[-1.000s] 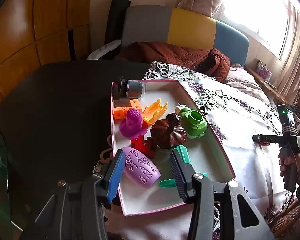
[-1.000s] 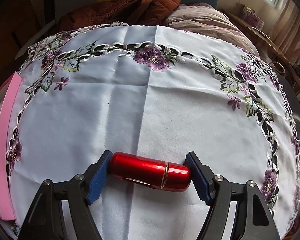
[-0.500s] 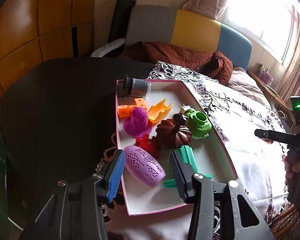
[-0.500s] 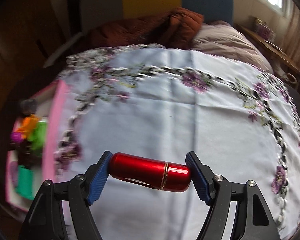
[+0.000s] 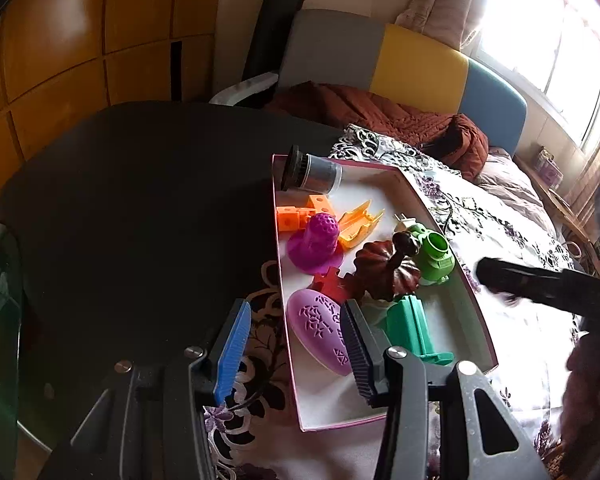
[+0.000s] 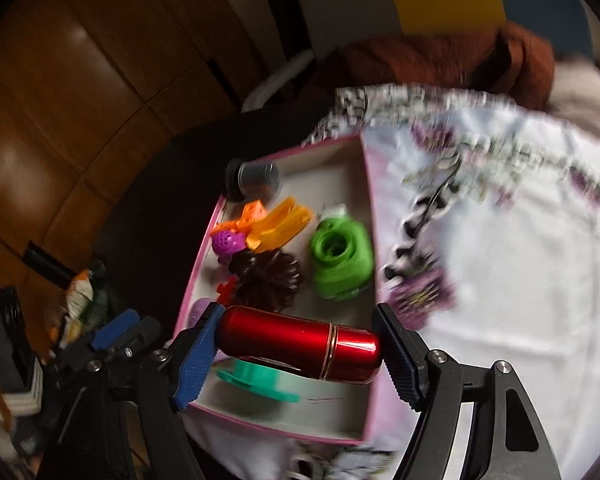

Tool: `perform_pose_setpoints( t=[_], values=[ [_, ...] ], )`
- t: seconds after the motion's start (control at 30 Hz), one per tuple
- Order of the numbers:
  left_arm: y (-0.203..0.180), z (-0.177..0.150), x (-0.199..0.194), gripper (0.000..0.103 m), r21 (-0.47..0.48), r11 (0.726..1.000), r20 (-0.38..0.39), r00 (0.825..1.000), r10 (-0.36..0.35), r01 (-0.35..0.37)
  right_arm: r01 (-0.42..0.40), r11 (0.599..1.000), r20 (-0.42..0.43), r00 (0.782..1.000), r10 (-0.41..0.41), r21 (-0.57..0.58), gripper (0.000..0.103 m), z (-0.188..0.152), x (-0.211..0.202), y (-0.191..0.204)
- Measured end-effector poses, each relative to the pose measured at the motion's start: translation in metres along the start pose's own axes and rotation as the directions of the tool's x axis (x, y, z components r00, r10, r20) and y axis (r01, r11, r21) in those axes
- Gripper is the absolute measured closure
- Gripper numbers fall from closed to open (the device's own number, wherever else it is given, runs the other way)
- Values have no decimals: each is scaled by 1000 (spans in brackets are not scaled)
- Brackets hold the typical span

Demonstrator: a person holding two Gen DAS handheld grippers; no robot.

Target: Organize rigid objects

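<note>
My right gripper (image 6: 300, 354) is shut on a red metal cylinder (image 6: 300, 343), held crosswise above the near end of the pink-rimmed white tray (image 6: 370, 216). The tray (image 5: 440, 216) holds a green camera toy (image 6: 340, 258), a dark brown pumpkin (image 5: 384, 270), a magenta cone (image 5: 318, 240), orange pieces (image 5: 356, 224), a purple oval (image 5: 320, 334), a teal piece (image 5: 414, 330) and a grey jar (image 5: 312, 174). My left gripper (image 5: 294, 350) is open and empty over the tray's near left rim. The right gripper's body (image 5: 540, 284) shows at the right of the left wrist view.
The tray sits on a white floral tablecloth (image 6: 520, 240) beside a dark tabletop (image 5: 140, 200). A brown jacket (image 5: 380, 116) lies on a grey, yellow and blue seat back (image 5: 416, 68) behind. Clutter (image 6: 76, 296) lies at the left past the table.
My right gripper has swung left with the red cylinder, from over the bare cloth to above the tray. My left gripper has shifted slightly left and stays open.
</note>
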State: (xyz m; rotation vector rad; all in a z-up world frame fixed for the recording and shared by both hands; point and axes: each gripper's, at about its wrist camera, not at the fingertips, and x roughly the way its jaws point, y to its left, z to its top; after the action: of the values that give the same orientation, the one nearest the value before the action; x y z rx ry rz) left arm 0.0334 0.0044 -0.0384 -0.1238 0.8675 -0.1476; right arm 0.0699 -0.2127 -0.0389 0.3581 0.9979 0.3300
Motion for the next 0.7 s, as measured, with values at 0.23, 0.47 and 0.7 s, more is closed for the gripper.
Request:
perform_pose_setpoints(
  t=[0.23,0.47,0.7],
  values=[
    [-3,-3,6,56,15,1000,-20,1000,-6,6,53,997,-42,998,-51,51,27,5,45,-4],
    [-4,-5,8,56,17,1000,-33,999,-3,4,175,981,-31,984,-178,-88,27,17,64,10],
    [-5,-4,7,49,23,1000,-27,1000,-4,4,160,975,-40,985,-168,-151,19,6,59,11]
  ],
)
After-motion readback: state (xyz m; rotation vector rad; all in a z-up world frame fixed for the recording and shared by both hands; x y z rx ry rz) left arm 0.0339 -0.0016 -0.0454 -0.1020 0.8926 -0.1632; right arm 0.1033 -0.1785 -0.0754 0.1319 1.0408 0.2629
